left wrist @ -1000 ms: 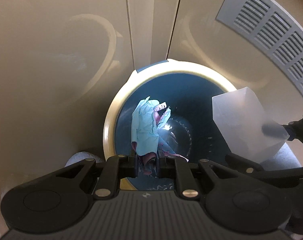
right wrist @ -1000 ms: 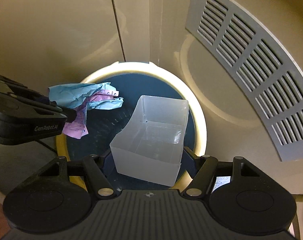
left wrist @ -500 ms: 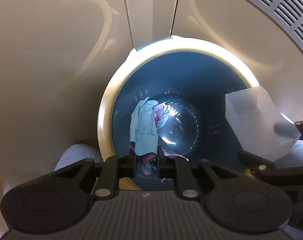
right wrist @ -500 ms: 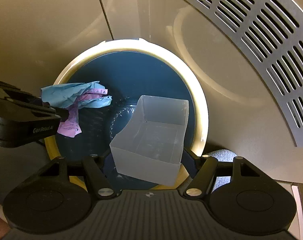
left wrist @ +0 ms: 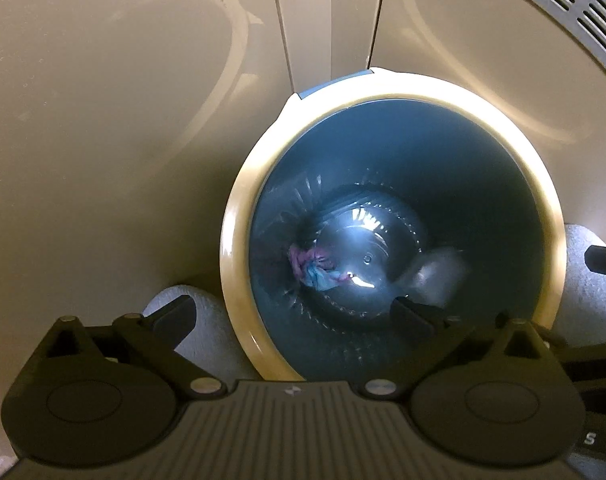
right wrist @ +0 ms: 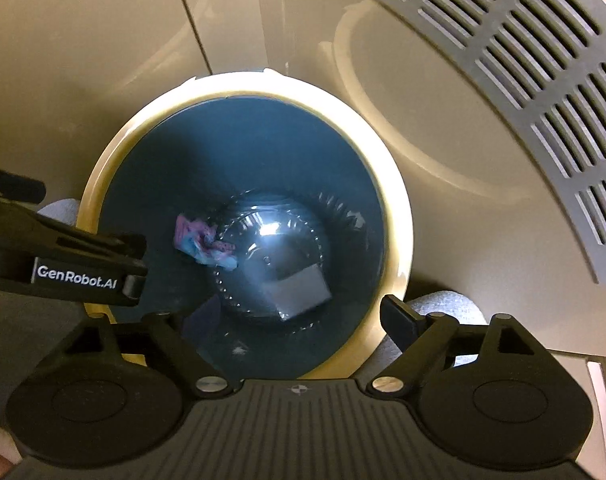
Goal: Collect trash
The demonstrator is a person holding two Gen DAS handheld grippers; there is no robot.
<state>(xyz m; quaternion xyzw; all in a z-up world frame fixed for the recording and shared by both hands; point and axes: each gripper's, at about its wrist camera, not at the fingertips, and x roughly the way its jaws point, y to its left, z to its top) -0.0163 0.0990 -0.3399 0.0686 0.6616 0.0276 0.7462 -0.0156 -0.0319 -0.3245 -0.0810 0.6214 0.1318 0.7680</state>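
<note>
Both drops done: paper wad & plastic box lie in bin below me; left gripper & right gripper jaws opening, empty. Other trash? Can't tell.

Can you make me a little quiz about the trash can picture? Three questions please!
1. True or false: the crumpled paper lies at the bottom of the bin.
2. What else lies inside the bin? A) a banana peel B) a clear plastic box C) a shoe
3. Fill in: the right gripper holds ____ between its fingers.

Key
1. True.
2. B, the clear plastic box.
3. Nothing: its jaws are opening with nothing between them, like those of the left gripper.
</note>
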